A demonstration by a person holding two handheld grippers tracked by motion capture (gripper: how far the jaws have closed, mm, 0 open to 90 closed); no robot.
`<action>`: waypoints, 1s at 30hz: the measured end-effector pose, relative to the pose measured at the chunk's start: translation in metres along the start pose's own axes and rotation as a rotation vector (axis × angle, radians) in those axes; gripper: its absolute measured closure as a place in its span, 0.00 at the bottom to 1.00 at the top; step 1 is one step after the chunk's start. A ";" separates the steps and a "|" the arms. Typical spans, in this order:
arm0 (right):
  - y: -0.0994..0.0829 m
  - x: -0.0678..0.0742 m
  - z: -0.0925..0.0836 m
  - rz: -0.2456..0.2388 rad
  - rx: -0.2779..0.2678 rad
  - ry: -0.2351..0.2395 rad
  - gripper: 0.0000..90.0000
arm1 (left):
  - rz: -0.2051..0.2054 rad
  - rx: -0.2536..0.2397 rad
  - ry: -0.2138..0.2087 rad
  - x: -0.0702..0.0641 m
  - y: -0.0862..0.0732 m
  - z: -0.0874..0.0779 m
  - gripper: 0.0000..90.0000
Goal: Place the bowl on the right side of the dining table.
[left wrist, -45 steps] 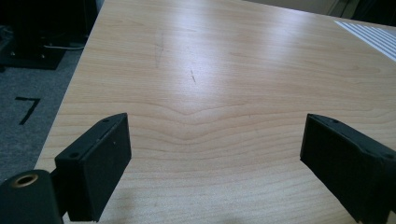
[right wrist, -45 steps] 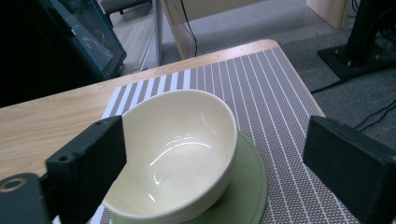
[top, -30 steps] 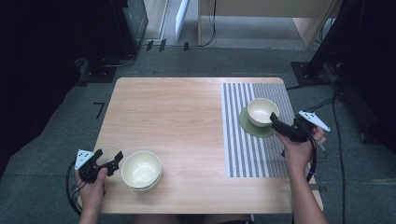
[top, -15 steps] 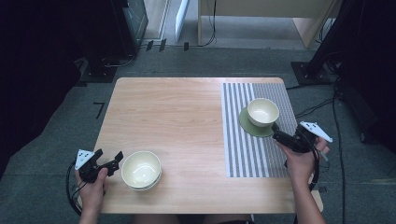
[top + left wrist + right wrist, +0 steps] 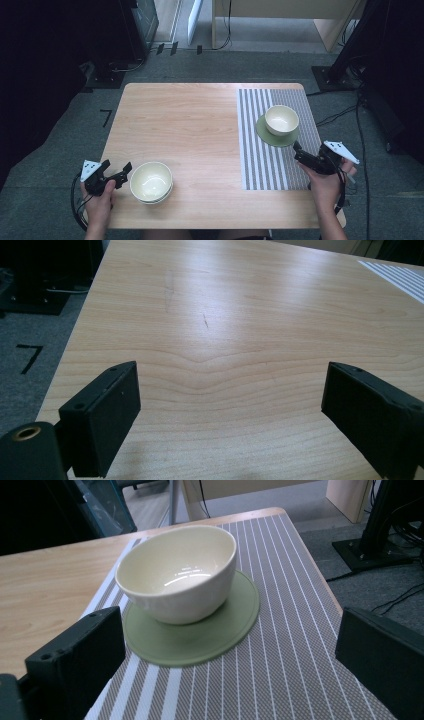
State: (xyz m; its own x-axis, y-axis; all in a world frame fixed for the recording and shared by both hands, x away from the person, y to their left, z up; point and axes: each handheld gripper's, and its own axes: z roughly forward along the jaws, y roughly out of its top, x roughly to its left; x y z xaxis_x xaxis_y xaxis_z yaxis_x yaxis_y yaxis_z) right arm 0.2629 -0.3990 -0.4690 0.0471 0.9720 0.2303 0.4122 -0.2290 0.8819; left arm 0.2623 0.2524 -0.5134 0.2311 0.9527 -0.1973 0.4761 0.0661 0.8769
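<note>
Resting near the table's [image 5: 200,125] right edge, the right gripper [image 5: 300,151] gapes wide, just short of the cream bowl [image 5: 281,119] on its green coaster [image 5: 267,136] atop the striped mat [image 5: 272,165]. Near the front left corner, the left gripper [image 5: 123,171] spreads wide beside stacked bowls [image 5: 151,181].

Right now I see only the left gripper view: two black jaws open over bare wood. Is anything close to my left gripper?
Observer: Yes. In the high view, a cream glazed bowl sits on the wooden table close beside the left gripper, on its right.
Operator: Where is my right gripper?
Observer: The right gripper is open above the grey striped placemat, pointing at a second cream bowl.
Operator: Does that bowl stand directly on the placemat?
Observer: No, it stands on a round green coaster.
</note>
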 end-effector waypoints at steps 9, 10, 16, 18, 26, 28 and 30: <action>-0.014 -0.006 -0.009 -0.020 0.019 -0.008 0.00 | 0.000 -0.001 0.001 0.000 0.000 0.000 0.09; -0.015 -0.006 -0.010 -0.017 0.020 -0.009 0.00 | 0.000 -0.002 0.001 0.000 0.000 0.000 0.09; -0.024 -0.014 -0.014 -0.005 0.033 -0.029 0.00 | 0.002 -0.001 0.001 0.000 0.000 0.000 0.09; -0.028 -0.015 -0.016 -0.011 0.038 -0.031 0.00 | 0.001 -0.001 0.001 0.000 0.000 0.000 0.09; -0.041 -0.022 -0.022 -0.020 0.066 -0.049 0.00 | 0.004 0.000 0.002 -0.001 0.000 0.000 0.09; -0.044 -0.023 -0.023 -0.026 0.072 -0.052 0.00 | 0.004 0.000 0.002 -0.001 0.000 0.000 0.09; -0.045 -0.024 -0.024 -0.026 0.075 -0.053 0.00 | 0.004 0.000 0.002 -0.001 0.000 0.000 0.09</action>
State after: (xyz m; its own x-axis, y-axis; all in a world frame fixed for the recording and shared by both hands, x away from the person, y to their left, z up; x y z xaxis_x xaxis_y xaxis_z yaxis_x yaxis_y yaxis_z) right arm 0.2216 -0.4131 -0.5048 0.0831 0.9794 0.1838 0.4812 -0.2010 0.8533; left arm 0.2618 0.2518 -0.5133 0.2314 0.9534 -0.1934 0.4751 0.0627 0.8777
